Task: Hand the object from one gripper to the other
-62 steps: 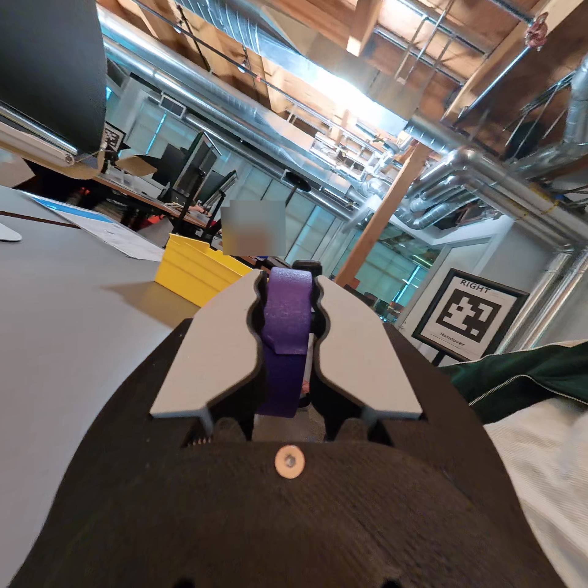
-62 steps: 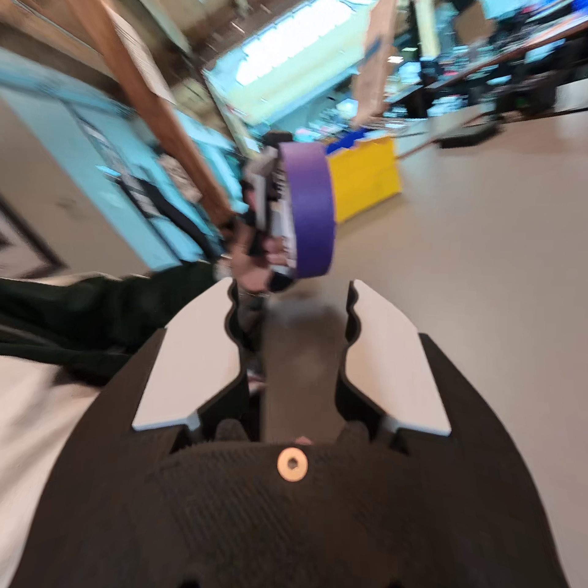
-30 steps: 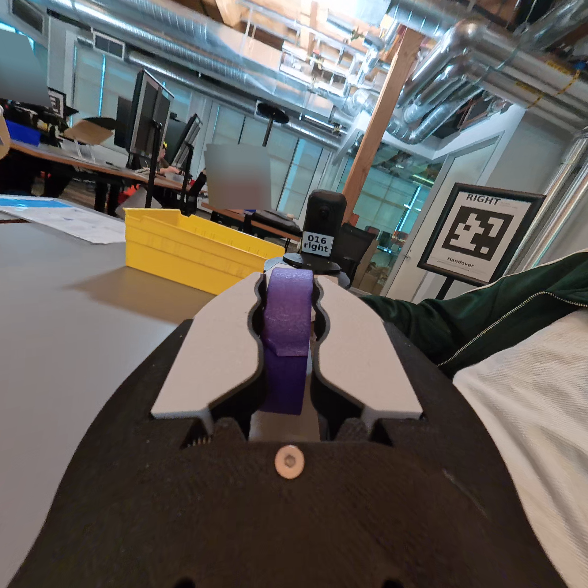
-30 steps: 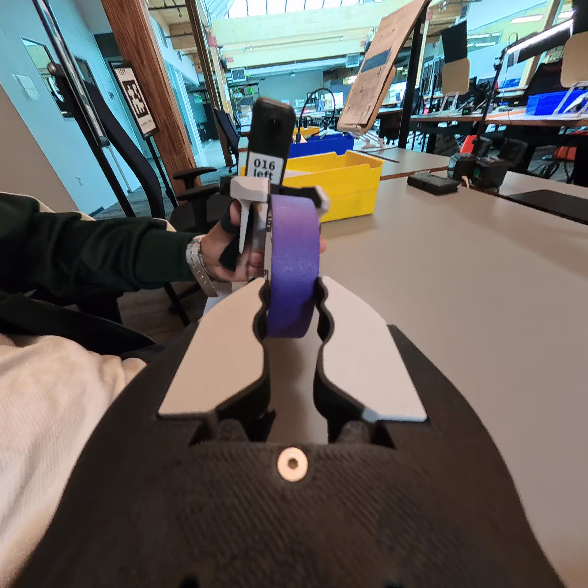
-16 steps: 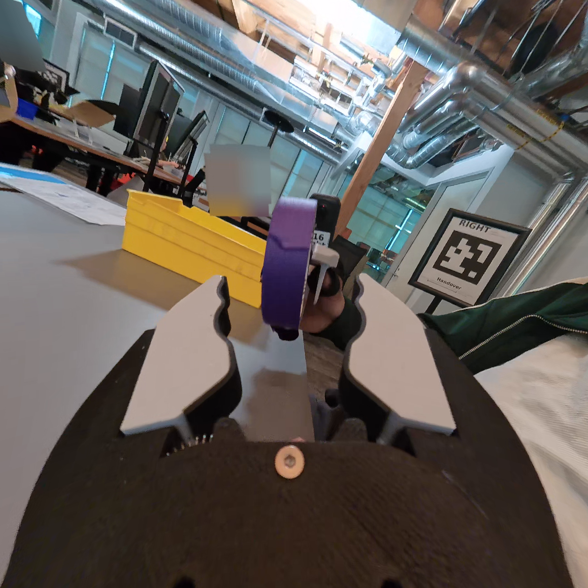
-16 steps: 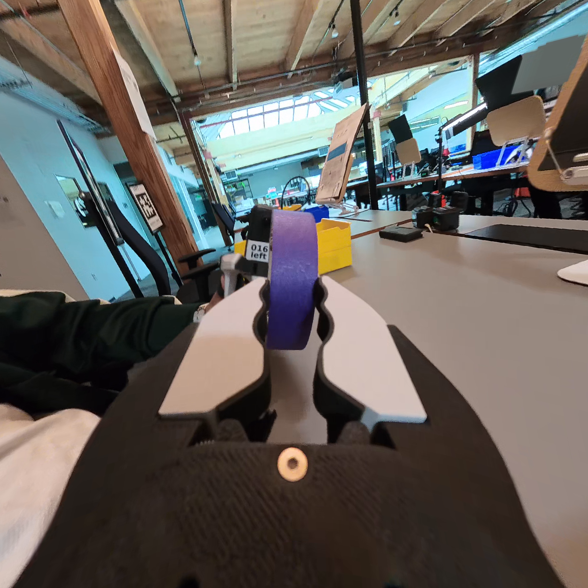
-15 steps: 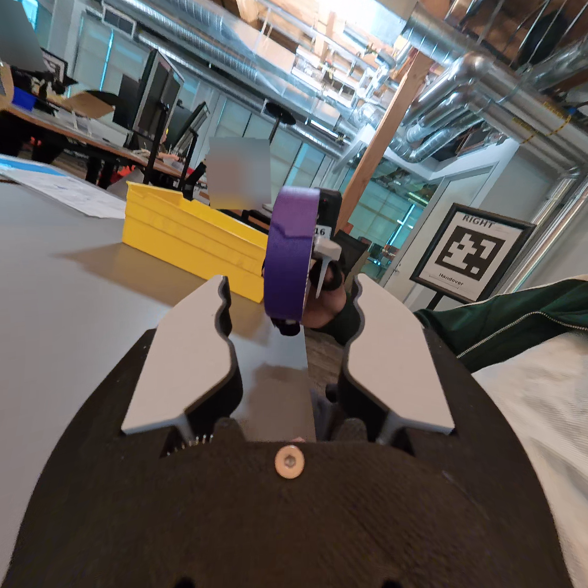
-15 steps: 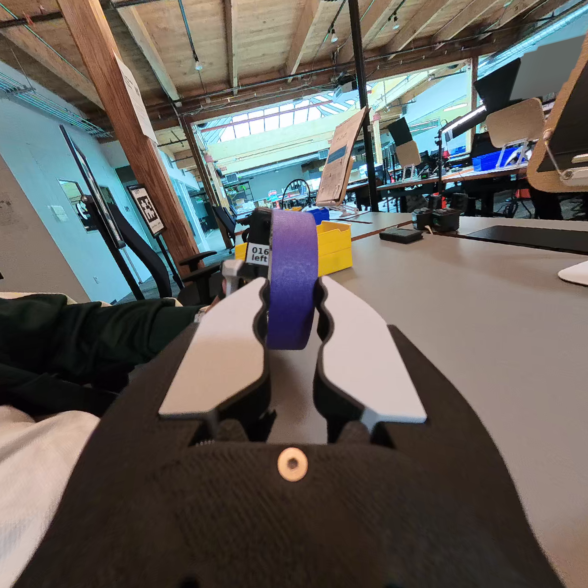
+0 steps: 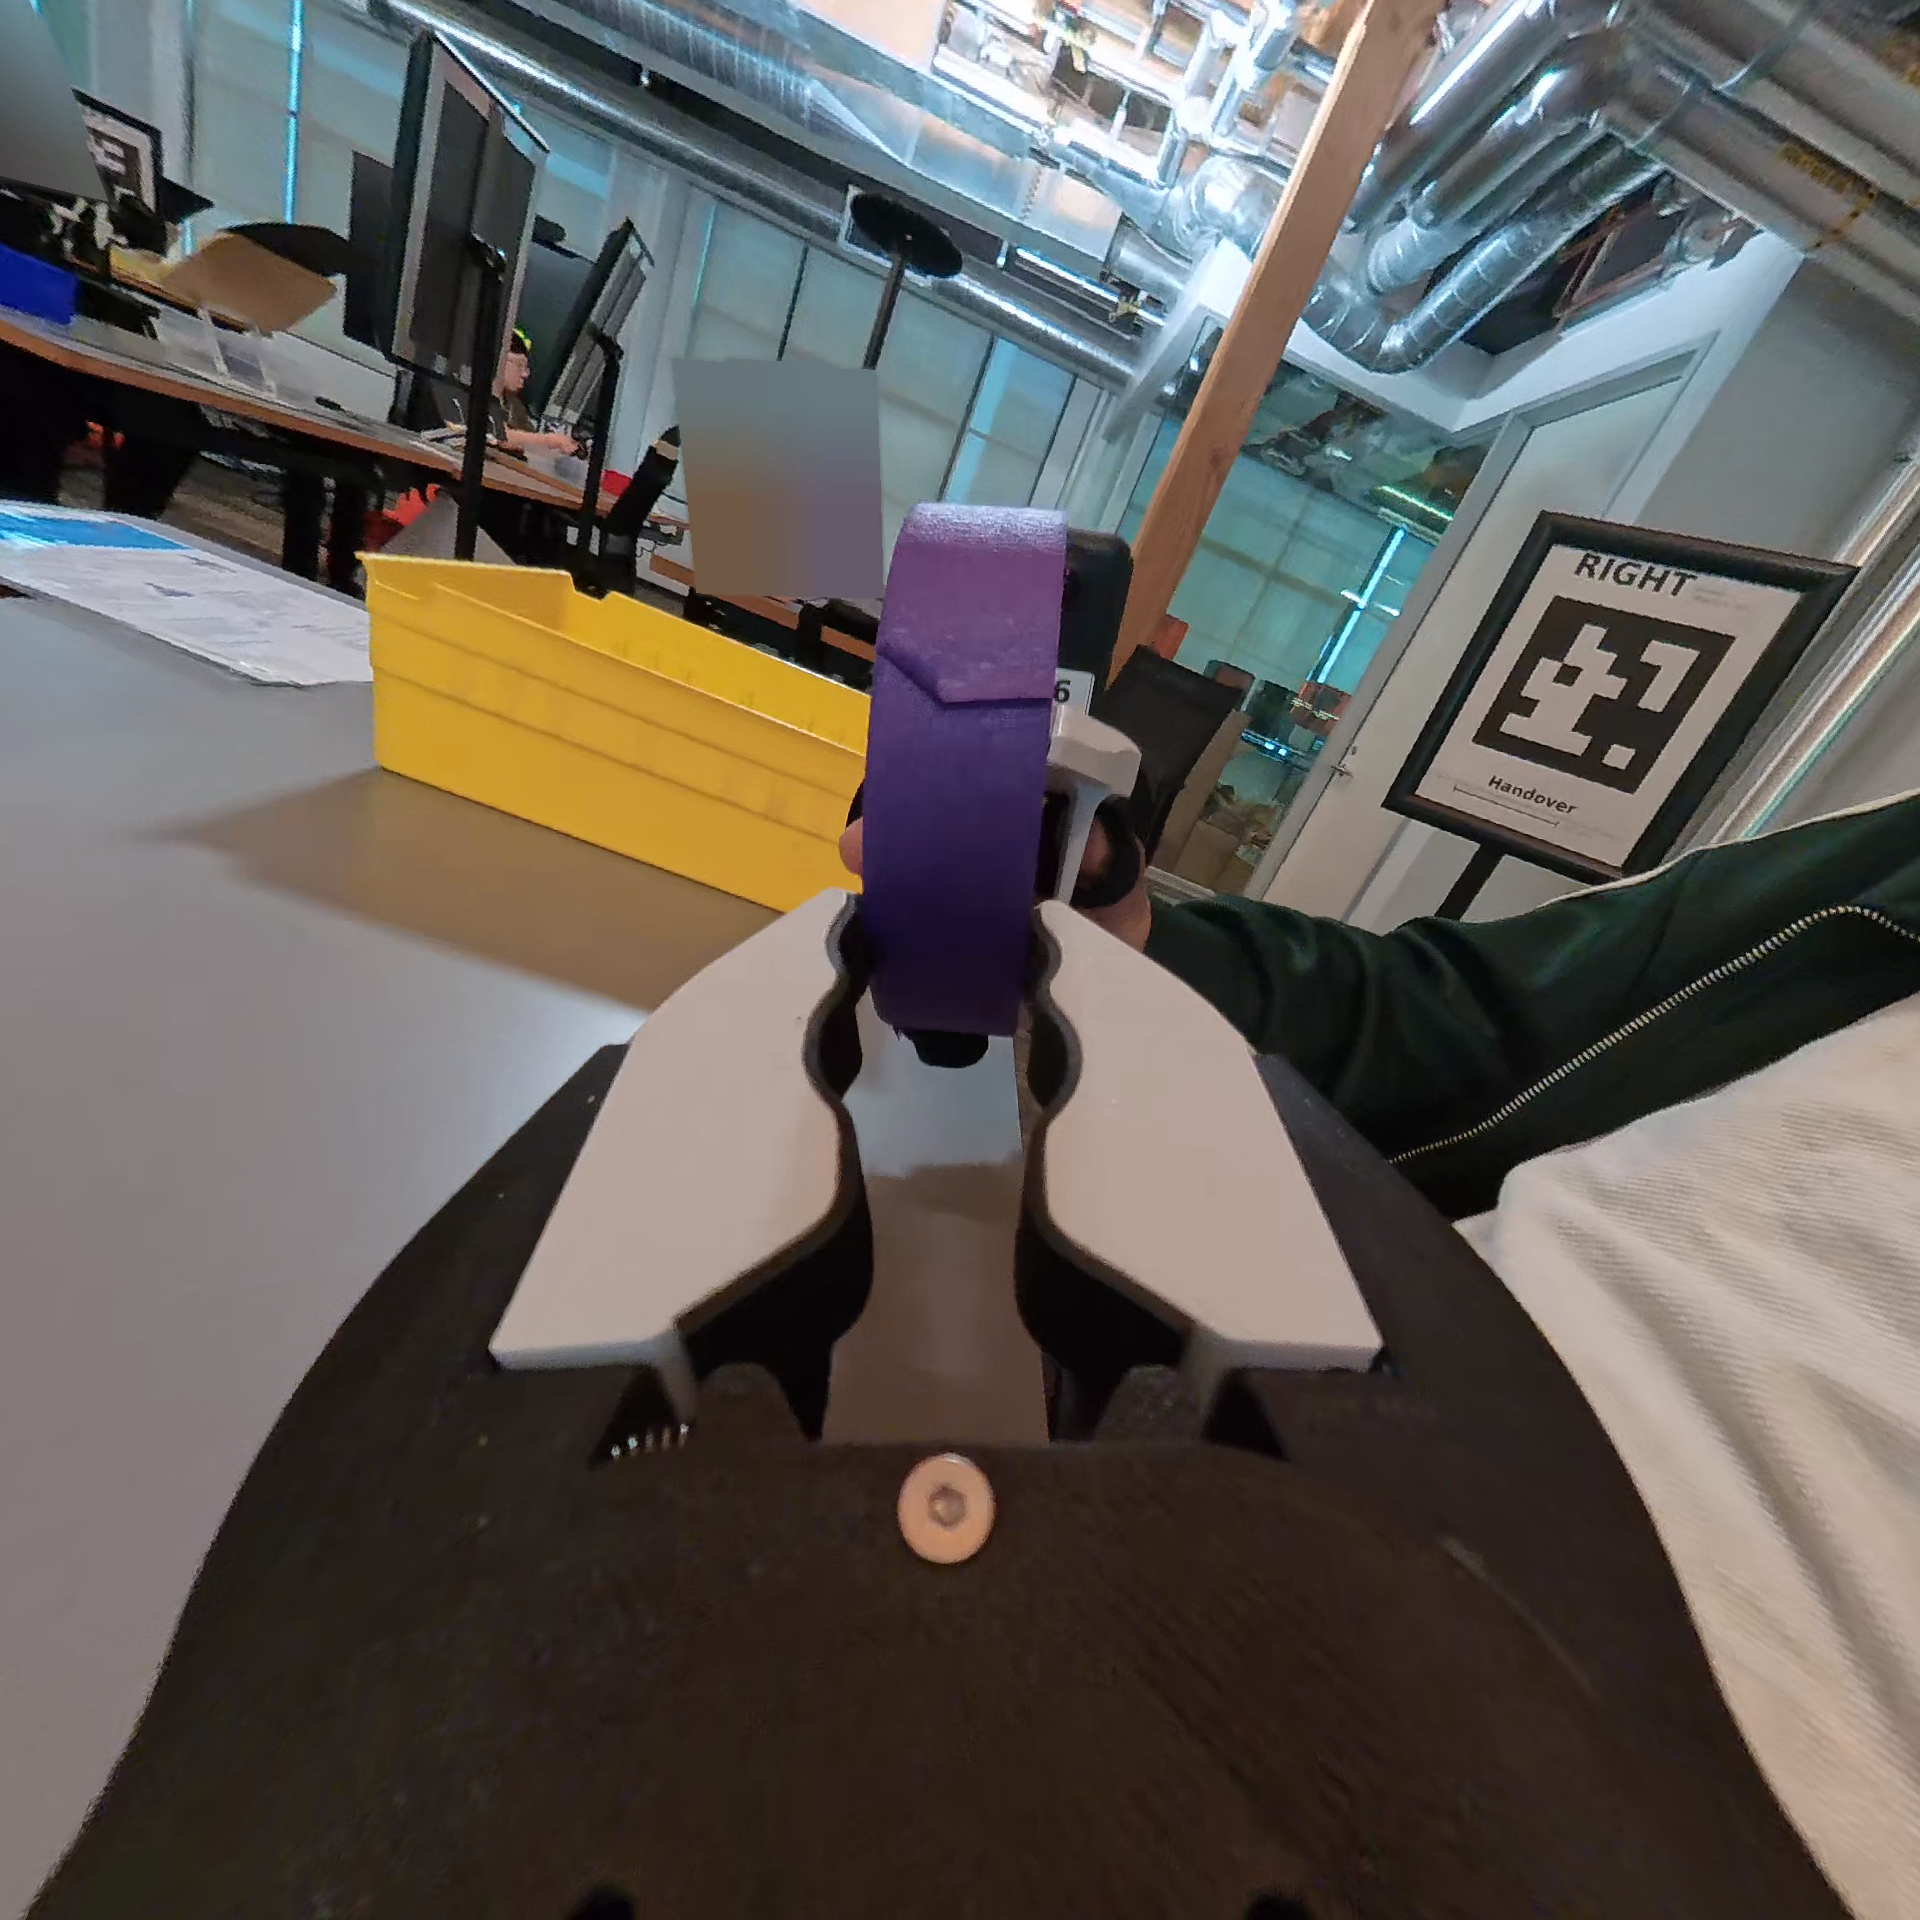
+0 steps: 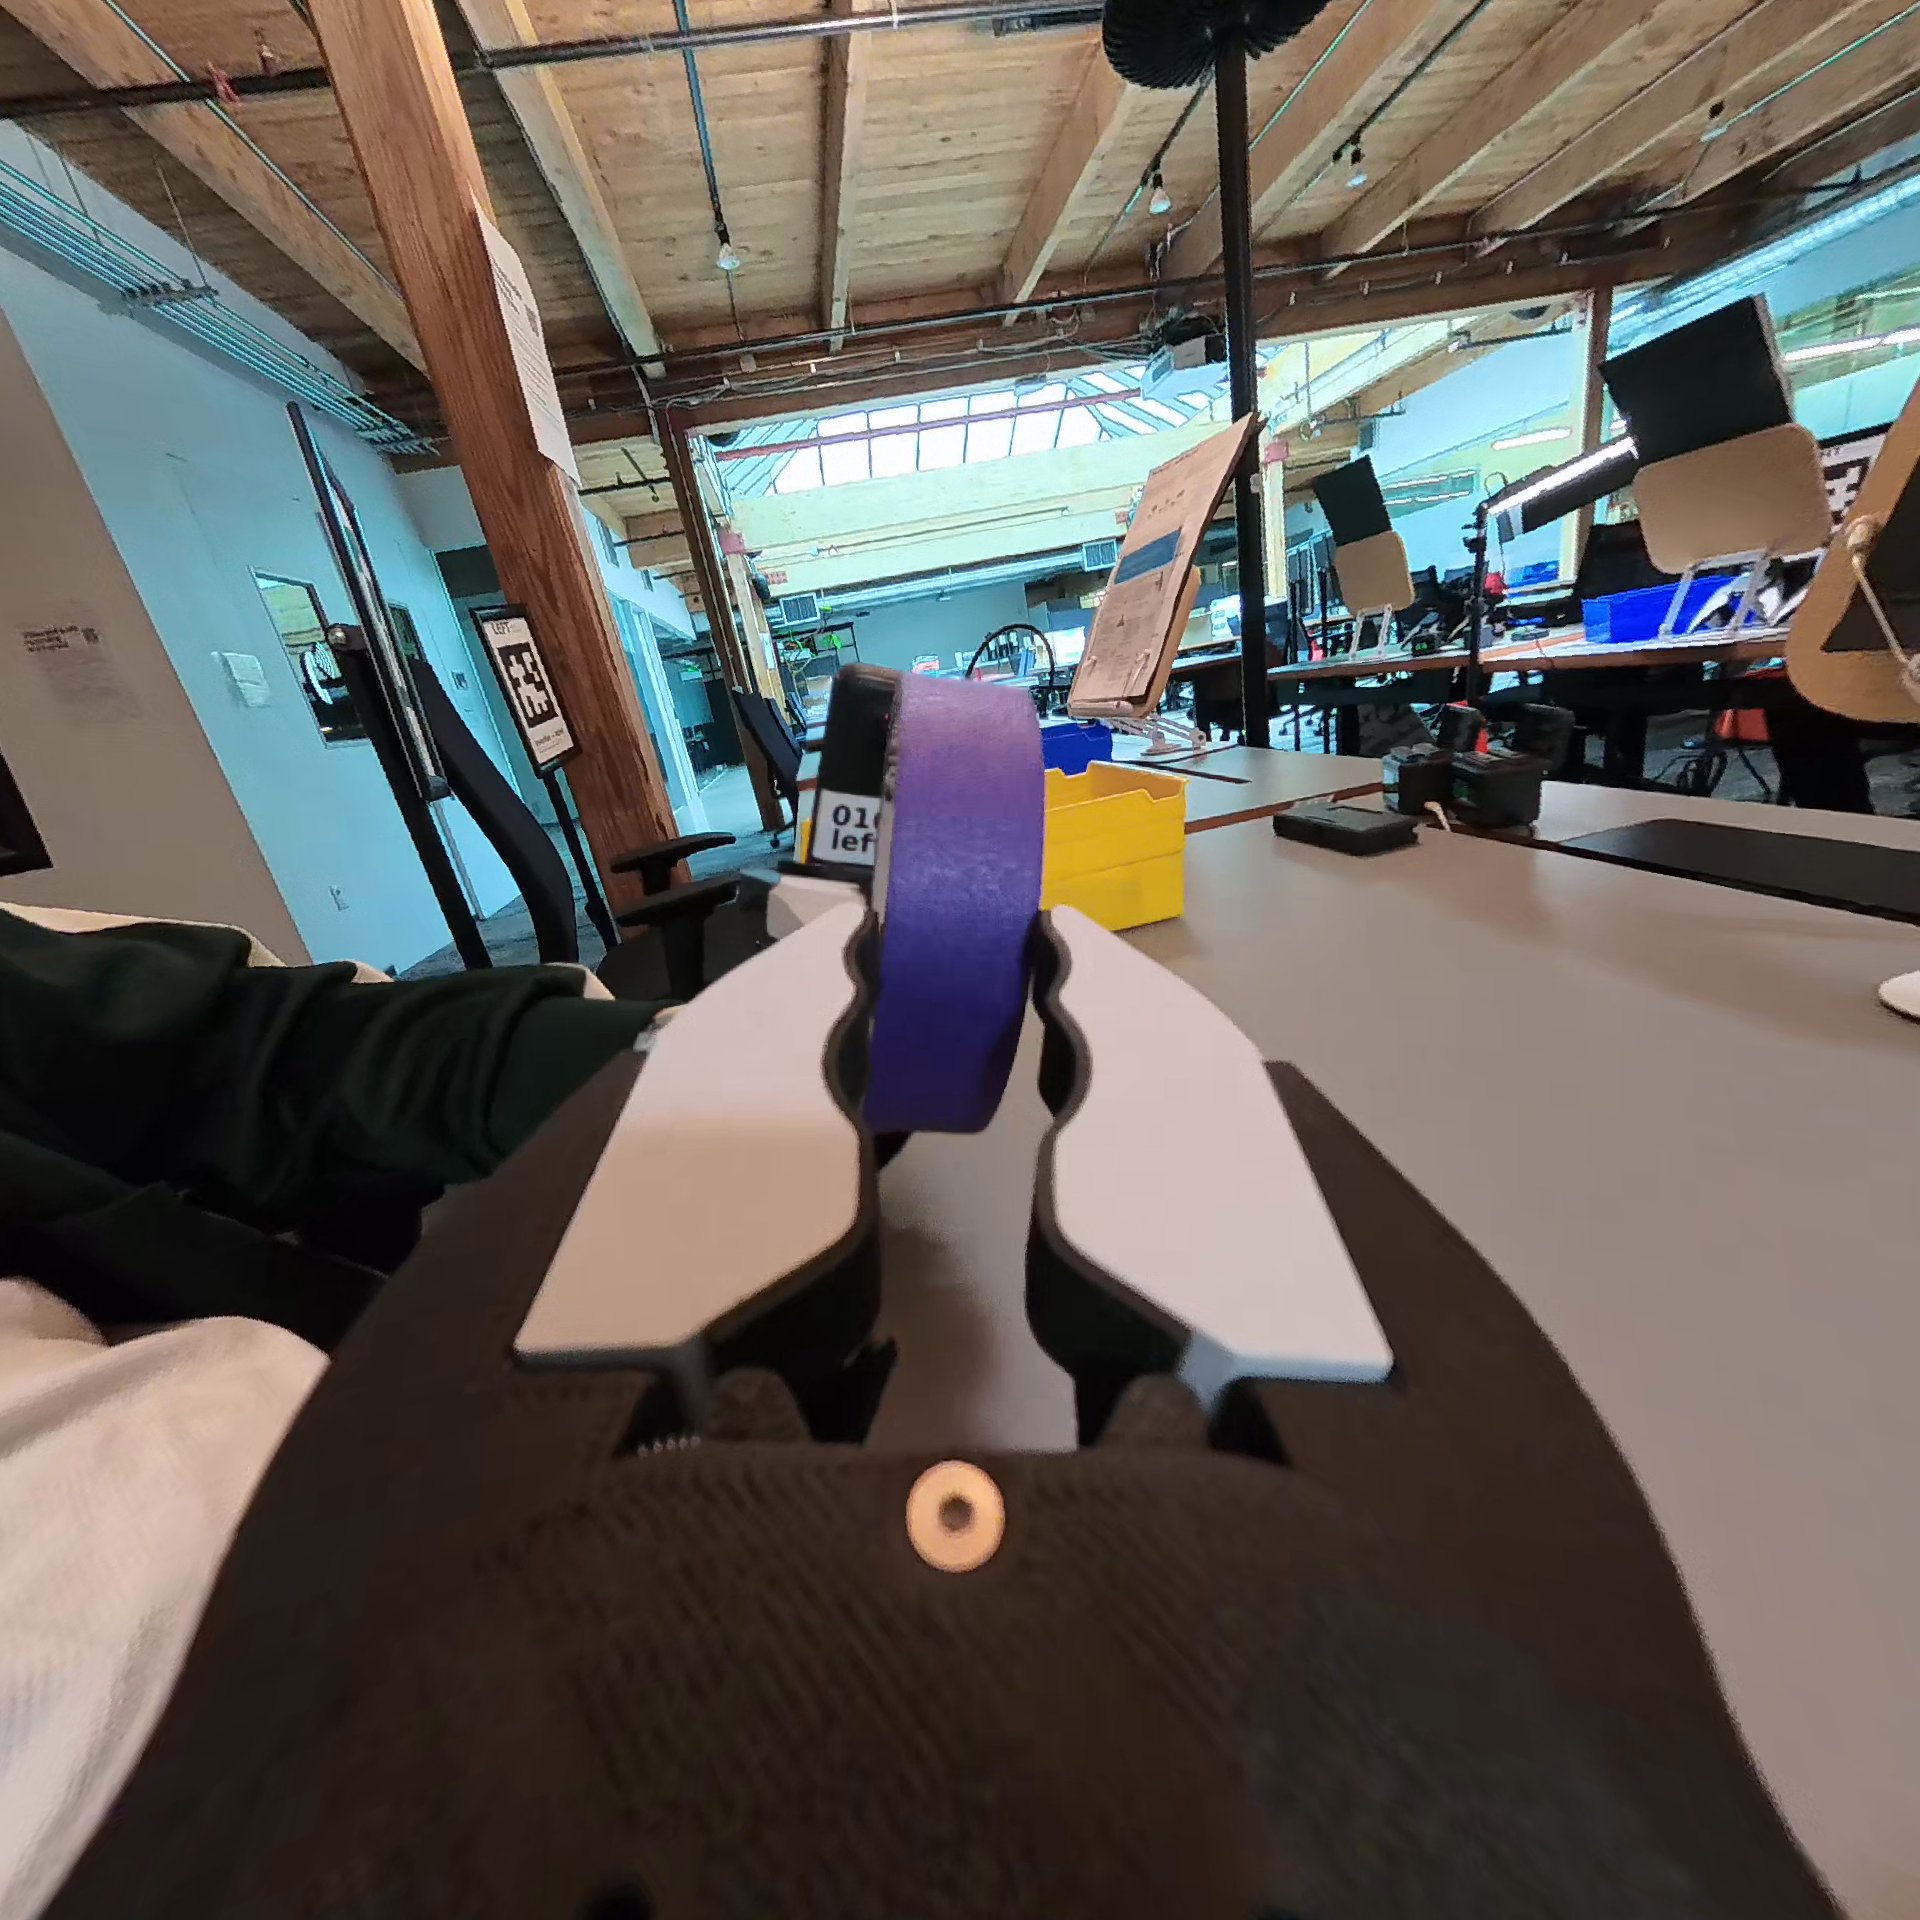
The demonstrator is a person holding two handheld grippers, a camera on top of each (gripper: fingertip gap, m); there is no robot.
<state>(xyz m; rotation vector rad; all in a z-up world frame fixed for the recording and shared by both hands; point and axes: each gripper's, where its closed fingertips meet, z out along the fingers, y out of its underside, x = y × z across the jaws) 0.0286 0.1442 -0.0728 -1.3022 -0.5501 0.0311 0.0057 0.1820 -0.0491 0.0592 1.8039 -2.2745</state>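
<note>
The purple tape roll (image 9: 956, 790) stands on edge at the centre of both wrist views, a wide matte band with a slightly rough surface. In the left wrist view a cut tape end shows as a shallow pointed flap across its upper face. It hangs above the grey table (image 9: 260, 1039), touching no part of it.

In the left wrist view, the left gripper (image 9: 940, 935) has its pale fingers (image 9: 727, 1122) drawn narrow, their tips against the roll's two lower flanks. Whether they press or only touch it, I cannot tell. Behind the roll sits the other gripper, partly hidden, and a dark green sleeve (image 9: 1507, 997) runs off to the right edge.

In the right wrist view, the right gripper (image 10: 951, 961) is closed on the roll (image 10: 961, 904), whose lower part sits deep between the wavy inner edges of the fingers (image 10: 1174, 1153).

From the left of the left wrist view: papers (image 9: 187, 613) lie at the table's far left edge, then a yellow bin (image 9: 613, 717) stands left of centre on the table. Monitors and desks fill the upper left. A wooden post (image 9: 1247, 312) rises right of centre under silver ducts, and a framed black-and-white marker sign (image 9: 1610, 707) stands at the right. In the right wrist view a wooden ceiling spans the top.
</note>
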